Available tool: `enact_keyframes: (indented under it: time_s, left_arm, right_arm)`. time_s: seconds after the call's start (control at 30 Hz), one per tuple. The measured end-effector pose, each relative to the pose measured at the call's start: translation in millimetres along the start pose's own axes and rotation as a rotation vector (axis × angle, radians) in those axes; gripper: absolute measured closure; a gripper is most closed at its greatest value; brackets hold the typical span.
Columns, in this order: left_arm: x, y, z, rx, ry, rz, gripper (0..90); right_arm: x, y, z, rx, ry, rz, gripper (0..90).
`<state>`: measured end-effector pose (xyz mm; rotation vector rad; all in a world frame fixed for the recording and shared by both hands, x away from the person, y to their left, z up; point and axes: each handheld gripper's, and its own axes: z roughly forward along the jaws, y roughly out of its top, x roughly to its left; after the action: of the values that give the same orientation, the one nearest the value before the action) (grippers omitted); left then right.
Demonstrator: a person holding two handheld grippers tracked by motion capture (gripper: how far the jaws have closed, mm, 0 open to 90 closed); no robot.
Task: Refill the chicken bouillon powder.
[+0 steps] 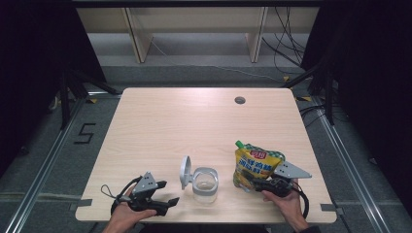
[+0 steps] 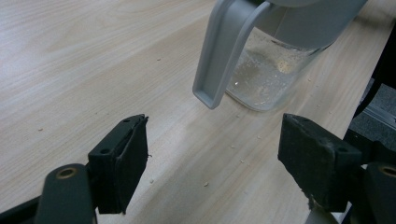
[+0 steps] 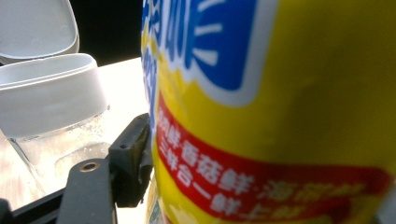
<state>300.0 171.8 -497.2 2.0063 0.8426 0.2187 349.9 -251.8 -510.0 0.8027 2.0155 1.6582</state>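
Note:
A yellow spouted pouch [image 1: 256, 164] with a green cap stands upright at the table's front right. My right gripper [image 1: 251, 183] is shut on its lower part. In the right gripper view the pouch [image 3: 280, 116] sits between the jaws, and one pad [image 3: 134, 156] presses on its edge. A clear jar [image 1: 205, 187] with some grains inside stands at the front middle, its grey lid [image 1: 185, 171] flipped up on the left. My left gripper [image 1: 167, 193] rests open left of the jar. In the left gripper view the jar [image 2: 266, 70] and lid [image 2: 219, 60] lie just beyond the empty jaws [image 2: 215, 158].
The wooden table [image 1: 194, 116] has a round cable hole [image 1: 239, 100] at the back right. A few crumbs lie on the wood around the jar. Both hands are close to the table's front edge. Dark floor and rails flank the table.

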Motion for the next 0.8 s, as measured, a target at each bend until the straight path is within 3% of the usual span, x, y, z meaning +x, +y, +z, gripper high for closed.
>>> enact_keyframes:
  time_s: [0.13, 0.2, 0.23, 0.37, 0.53, 0.57, 0.8]
  left_arm:
    - [0.8, 0.4, 0.0, 0.0, -0.003, 0.024, 23.6]
    - [0.6, 0.3, 0.2, 0.006, -0.004, 0.021, 23.6]
    - [1.2, 0.2, -0.4, 0.025, 0.006, 0.024, 23.6]
    - [0.0, 0.1, 0.0, 0.01, -0.001, 0.009, 23.7]
    - [-0.6, 0.2, 0.7, 0.0, -0.007, 0.011, 23.7]
    - [-0.2, 0.3, 0.4, 0.003, -0.006, 0.016, 23.7]
    - [-0.7, 0.1, 0.4, 0.004, -0.006, 0.006, 23.7]
  right_arm:
    - [0.3, 0.1, 1.4, -0.01, 0.022, 0.002, 34.2]
    - [1.2, -0.1, 2.0, -0.009, 0.037, 0.024, 34.3]
    - [0.6, -0.1, 1.6, -0.01, 0.028, 0.01, 34.2]
    - [1.8, -0.4, 2.4, 0.001, 0.036, 0.03, 33.2]
    - [1.4, -0.9, 6.0, -0.017, 0.042, 0.019, 31.8]
    - [2.3, -0.7, 5.5, -0.002, 0.015, 0.007, 31.9]
    - [1.4, -2.2, 9.7, -0.012, 0.031, -0.021, 32.9]
